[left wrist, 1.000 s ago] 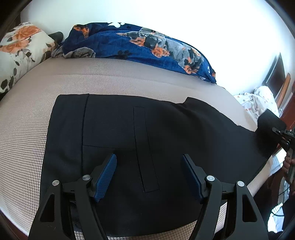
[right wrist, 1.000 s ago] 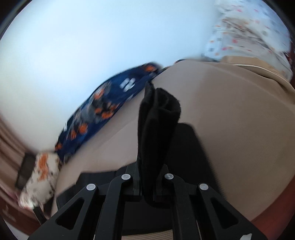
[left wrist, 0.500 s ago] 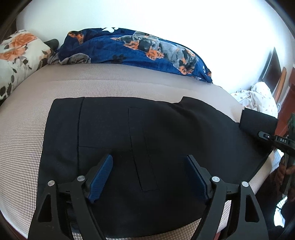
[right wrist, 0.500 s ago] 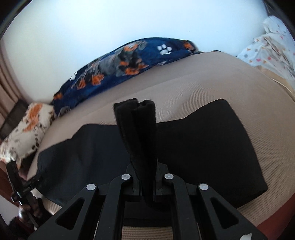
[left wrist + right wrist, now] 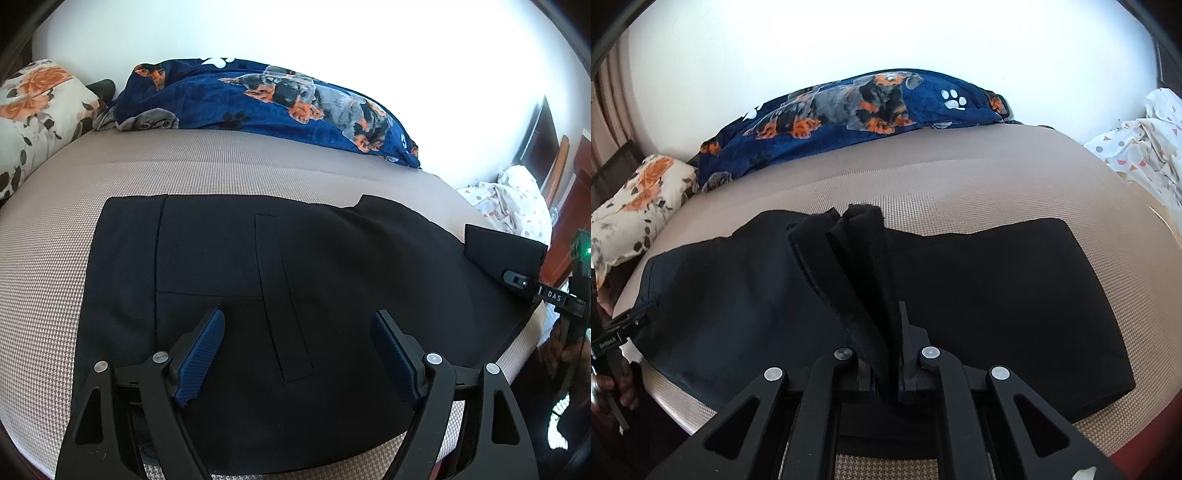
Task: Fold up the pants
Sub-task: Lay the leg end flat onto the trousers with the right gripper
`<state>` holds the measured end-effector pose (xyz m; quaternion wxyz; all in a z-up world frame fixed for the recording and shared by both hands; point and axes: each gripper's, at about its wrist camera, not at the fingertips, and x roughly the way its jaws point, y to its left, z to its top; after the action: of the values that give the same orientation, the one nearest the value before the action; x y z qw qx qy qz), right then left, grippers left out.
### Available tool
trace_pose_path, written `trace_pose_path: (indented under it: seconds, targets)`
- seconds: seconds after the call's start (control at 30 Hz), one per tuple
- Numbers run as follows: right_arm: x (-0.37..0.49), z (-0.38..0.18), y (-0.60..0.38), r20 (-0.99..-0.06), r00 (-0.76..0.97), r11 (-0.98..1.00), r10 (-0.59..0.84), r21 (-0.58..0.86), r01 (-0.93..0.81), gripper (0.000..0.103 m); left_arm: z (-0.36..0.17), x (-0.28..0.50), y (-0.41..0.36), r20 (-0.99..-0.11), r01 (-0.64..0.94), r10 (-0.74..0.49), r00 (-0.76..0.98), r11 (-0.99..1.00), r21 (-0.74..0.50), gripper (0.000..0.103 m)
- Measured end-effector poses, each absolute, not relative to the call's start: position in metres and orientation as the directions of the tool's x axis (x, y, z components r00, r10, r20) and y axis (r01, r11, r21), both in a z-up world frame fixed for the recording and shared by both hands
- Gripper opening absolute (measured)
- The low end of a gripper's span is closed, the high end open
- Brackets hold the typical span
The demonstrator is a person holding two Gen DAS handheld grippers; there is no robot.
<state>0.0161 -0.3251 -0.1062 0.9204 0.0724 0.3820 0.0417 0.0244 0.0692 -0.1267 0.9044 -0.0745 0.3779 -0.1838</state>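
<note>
Black pants (image 5: 295, 266) lie flat across the beige bed (image 5: 221, 173), waistband at the left. My left gripper (image 5: 297, 347) is open with blue pads, hovering low over the waist end, holding nothing. My right gripper (image 5: 886, 350) is shut on the bunched leg end of the pants (image 5: 857, 258) and holds it lifted above the rest of the pants (image 5: 997, 288). In the left wrist view the right gripper (image 5: 517, 278) shows at the far right, pinching the raised leg end (image 5: 502, 247).
A blue dog-print blanket (image 5: 266, 99) lies along the wall. A floral pillow (image 5: 33, 110) sits at the left, a white patterned cloth (image 5: 513, 199) at the right. The bed's near edge runs just under both grippers. A dark red bed frame (image 5: 1145, 439) borders the corner.
My right gripper has swung around with the leg end, lifting it and bringing it over the pants toward the waist. My left gripper has barely moved and stays open.
</note>
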Motion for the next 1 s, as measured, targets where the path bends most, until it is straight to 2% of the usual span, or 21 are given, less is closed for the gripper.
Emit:
trace_pose_path:
  seconds: [0.4, 0.7, 0.87, 0.93, 1.0]
  targets:
    - [0.015, -0.106, -0.31, -0.71, 0.691, 0.991, 0.134, 0.107, -0.082, 0.009, -0.127, 0.024, 0.068, -0.657, 0.276, -0.387, 0.648, 0.922, -0.271, 0.082]
    - [0.015, -0.11, -0.302, -0.733, 0.663, 0.988, 0.154, 0.097, -0.123, 0.014, -0.127, 0.024, 0.067, -0.656, 0.275, -0.386, 0.648, 0.922, -0.271, 0.083]
    - [0.012, -0.11, -0.296, -0.741, 0.643, 0.98, 0.193, 0.112, -0.165, 0.026, -0.127, 0.024, 0.067, -0.656, 0.275, -0.386, 0.649, 0.922, -0.271, 0.083]
    - [0.012, -0.11, -0.29, -0.748, 0.629, 0.974, 0.211, 0.112, -0.195, 0.037, -0.127, 0.024, 0.067, -0.656, 0.274, -0.385, 0.649, 0.923, -0.271, 0.083]
    - [0.009, -0.11, -0.283, -0.749, 0.624, 0.97, 0.222, 0.102, -0.222, 0.044, -0.127, 0.024, 0.066, -0.656, 0.275, -0.385, 0.649, 0.923, -0.27, 0.083]
